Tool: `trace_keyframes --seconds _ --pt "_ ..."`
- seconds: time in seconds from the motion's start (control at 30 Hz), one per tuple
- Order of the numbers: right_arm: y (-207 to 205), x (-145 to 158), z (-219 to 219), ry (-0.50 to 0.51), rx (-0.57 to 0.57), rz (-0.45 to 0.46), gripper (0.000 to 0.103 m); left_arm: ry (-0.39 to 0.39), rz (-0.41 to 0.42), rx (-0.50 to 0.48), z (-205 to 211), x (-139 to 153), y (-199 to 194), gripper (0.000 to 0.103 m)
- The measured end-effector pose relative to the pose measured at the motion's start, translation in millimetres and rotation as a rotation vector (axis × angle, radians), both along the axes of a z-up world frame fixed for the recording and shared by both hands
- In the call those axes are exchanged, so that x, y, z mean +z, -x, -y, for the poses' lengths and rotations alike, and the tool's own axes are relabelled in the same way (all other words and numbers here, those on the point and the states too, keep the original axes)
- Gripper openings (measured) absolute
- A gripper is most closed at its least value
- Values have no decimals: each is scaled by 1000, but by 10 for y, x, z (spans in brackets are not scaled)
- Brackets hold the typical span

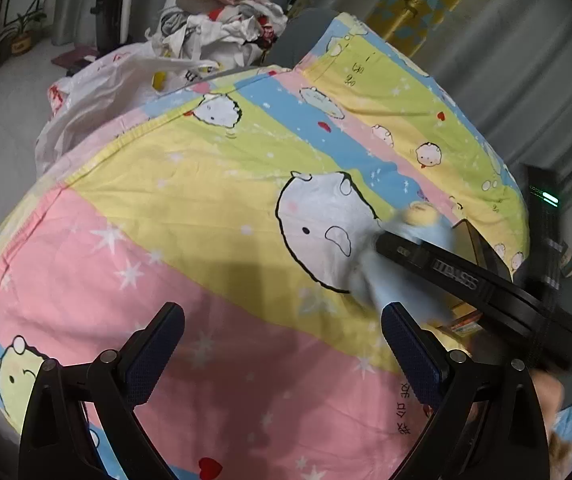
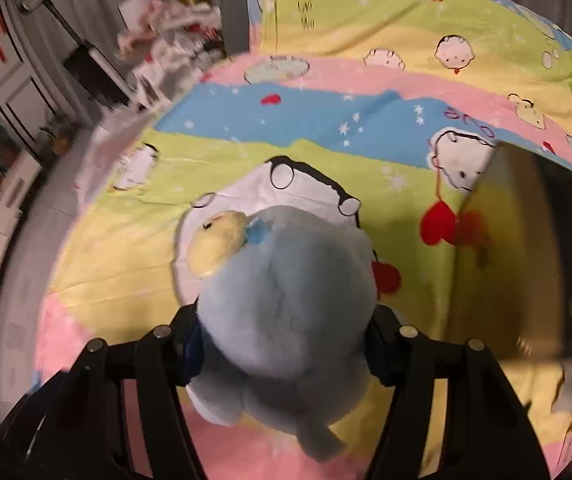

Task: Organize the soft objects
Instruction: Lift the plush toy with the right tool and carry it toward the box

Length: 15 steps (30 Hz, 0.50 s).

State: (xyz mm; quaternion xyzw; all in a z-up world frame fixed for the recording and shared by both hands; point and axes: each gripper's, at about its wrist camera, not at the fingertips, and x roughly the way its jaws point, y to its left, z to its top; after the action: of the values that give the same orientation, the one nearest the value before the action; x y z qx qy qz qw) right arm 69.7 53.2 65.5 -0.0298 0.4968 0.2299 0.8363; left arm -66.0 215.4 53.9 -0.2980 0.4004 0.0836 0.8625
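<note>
While left gripper (image 1: pixel 282 354) gapes empty, right gripper (image 2: pixel 282 344) straddles blue plush (image 2: pixel 286 300).

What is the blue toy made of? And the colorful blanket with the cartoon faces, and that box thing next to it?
The blue toy looks like soft plush: fuzzy, matte pile, rounded stuffed shape, with a pale yellow plush patch. The blanket seems to be smooth printed cotton-like fabric, with fine creases and a stitched hem. The box looks like plain cardboard: flat, stiff, dull brown, though blurred.

A home bedroom: cartoon bedsheet (image 1: pixel 174 184), clothes pile (image 1: pixel 222 28), curtains (image 1: pixel 526 60).
</note>
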Motion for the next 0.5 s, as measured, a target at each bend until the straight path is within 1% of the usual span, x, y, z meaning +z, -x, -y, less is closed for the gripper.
trace_keyframes --seconds 0.13,0.2,0.27,0.33,0.43,0.5 --pt "341 264 360 -97 -3 6 63 -21 5 -9 50 19 -7 99" --pt "587 341 599 -114 -33 33 64 -23 3 -26 92 12 -20 99" --pt "772 318 779 -93 -57 48 64 -29 5 -39 152 18 -27 99" --pt "869 236 940 -43 -94 55 65 -44 7 -53 221 27 -30 99" --pt "918 82 1208 36 -198 56 66 -73 5 -94 370 33 -51 99" --pt "907 12 1343 43 -249 46 68 -74 8 -121 472 30 -62 99"
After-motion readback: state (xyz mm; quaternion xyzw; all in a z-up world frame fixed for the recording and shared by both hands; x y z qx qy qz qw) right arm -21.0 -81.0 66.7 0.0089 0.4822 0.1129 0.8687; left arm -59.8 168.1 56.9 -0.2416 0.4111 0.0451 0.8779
